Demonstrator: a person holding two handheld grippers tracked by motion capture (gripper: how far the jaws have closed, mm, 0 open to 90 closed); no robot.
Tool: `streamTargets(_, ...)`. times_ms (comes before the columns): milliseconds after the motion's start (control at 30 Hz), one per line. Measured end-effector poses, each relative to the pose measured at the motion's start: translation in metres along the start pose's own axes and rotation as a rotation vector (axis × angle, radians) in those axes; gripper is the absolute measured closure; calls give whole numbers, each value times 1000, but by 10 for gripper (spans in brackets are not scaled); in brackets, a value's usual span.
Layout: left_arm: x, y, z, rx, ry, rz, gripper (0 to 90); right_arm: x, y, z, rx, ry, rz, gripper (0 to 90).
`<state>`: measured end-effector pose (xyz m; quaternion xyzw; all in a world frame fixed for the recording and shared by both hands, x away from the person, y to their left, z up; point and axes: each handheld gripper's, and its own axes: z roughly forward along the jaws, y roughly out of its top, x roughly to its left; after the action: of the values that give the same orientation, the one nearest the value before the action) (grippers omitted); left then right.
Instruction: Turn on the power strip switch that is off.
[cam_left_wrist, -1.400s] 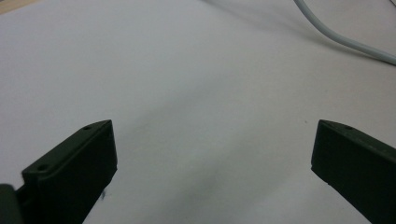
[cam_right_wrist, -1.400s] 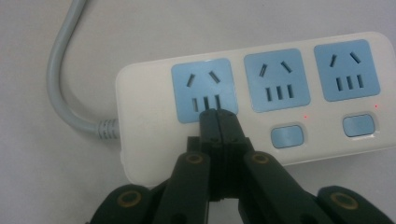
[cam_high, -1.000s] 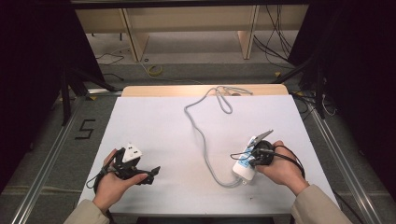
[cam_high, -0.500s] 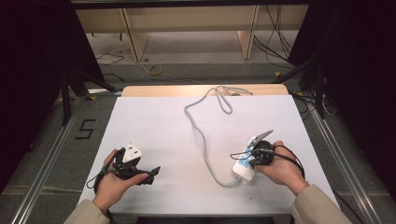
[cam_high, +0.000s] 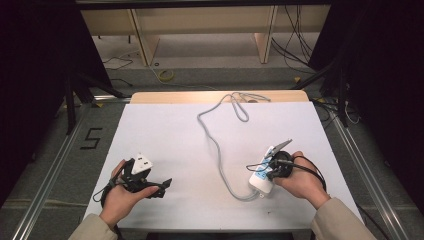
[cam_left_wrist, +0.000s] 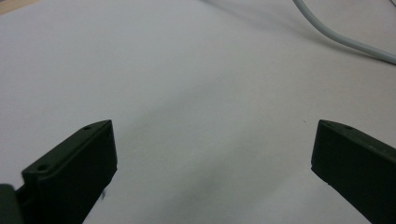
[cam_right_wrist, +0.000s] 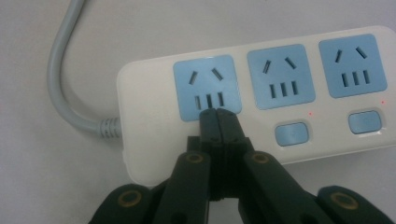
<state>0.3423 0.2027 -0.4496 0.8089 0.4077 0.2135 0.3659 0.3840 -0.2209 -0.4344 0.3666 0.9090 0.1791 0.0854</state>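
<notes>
On the white table (cam_high: 165, 130), a smooth white power strip (cam_right_wrist: 261, 88) with blue sockets lies near the right front, partly hidden under the right gripper (cam_right_wrist: 218, 114), whose jaws are pressed together, empty. Its grey cord (cam_high: 215, 145) snakes rearward. The left gripper (cam_left_wrist: 210, 154) gapes wide, empty.

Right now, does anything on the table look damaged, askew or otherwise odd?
Nothing looks damaged. The power strip lies flat on the table, its grey cord looping loosely toward the far edge. The right gripper is shut, tips over the strip.
</notes>
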Motion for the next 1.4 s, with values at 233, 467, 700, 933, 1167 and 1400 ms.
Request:
streamTargets(233, 0, 0, 0, -1, -1, 0, 0, 0, -1, 0, -4, -2, 2, 900)
streamTargets(467, 0, 0, 1, -2, -2, -3, 0, -1, -2, -1, -16, 7, 9, 900)
streamTargets(700, 0, 0, 1, -1, -4, -2, 0, -2, -3, -1, -25, 12, 12, 900)
streamTargets(933, 0, 0, 2, 0, -5, -1, 0, -2, -3, -1, -27, 13, 9, 900)
streamTargets(1167, 0, 0, 1, 0, -5, -1, 0, -2, -3, -2, -33, 16, 6, 900)
streamTargets(1400, 0, 0, 2, -1, -4, -3, 0, -3, -4, -4, -42, 15, 7, 900)
